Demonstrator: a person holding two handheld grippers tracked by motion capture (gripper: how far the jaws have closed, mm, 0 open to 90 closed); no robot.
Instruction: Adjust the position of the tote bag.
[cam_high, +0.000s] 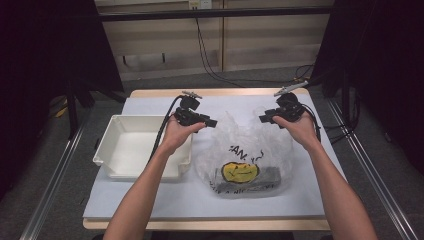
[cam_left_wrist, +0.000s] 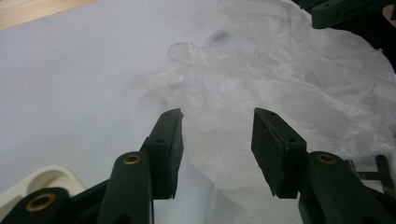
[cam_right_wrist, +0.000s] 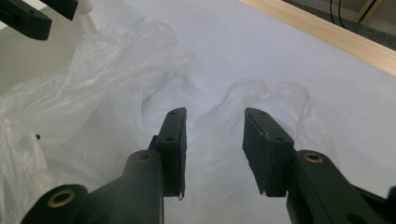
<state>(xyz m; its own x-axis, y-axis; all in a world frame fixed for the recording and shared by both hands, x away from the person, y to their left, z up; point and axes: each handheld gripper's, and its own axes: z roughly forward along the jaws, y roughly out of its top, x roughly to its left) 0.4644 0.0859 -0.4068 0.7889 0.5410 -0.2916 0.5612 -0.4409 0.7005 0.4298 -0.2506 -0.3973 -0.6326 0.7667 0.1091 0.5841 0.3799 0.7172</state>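
Step in hand, as I judge it: getting hold of the two far handles of the clear plastic bag (cam_high: 245, 155) so its mouth can be pulled open. No grasp made yet.

Left to right. A white tray (cam_high: 116, 137) sits on the left of the grey mat (cam_high: 150, 202), with nothing visible in it. My left gripper (cam_high: 212, 122) hovers just past the tray's far right corner, jaws released and pointing right toward the bag. In the left gripper view (cam_left_wrist: 217, 140) a crumpled handle loop (cam_left_wrist: 196, 70) lies ahead of the pads, beyond the tips, untouched.

The bag lies mid-table, smiley print (cam_high: 240, 171) and a dark flat item (cam_high: 270, 176) at its near end, mouth toward the far side.

My right gripper (cam_high: 264, 118) hangs at the bag's far right edge, jaws released. In the right gripper view (cam_right_wrist: 214, 140) the other handle loop (cam_right_wrist: 268, 95) sits just past the gap, slightly right.

Next move, in my judgement: advance each gripper until film lies between the pads, then clench. Thin film may slip.
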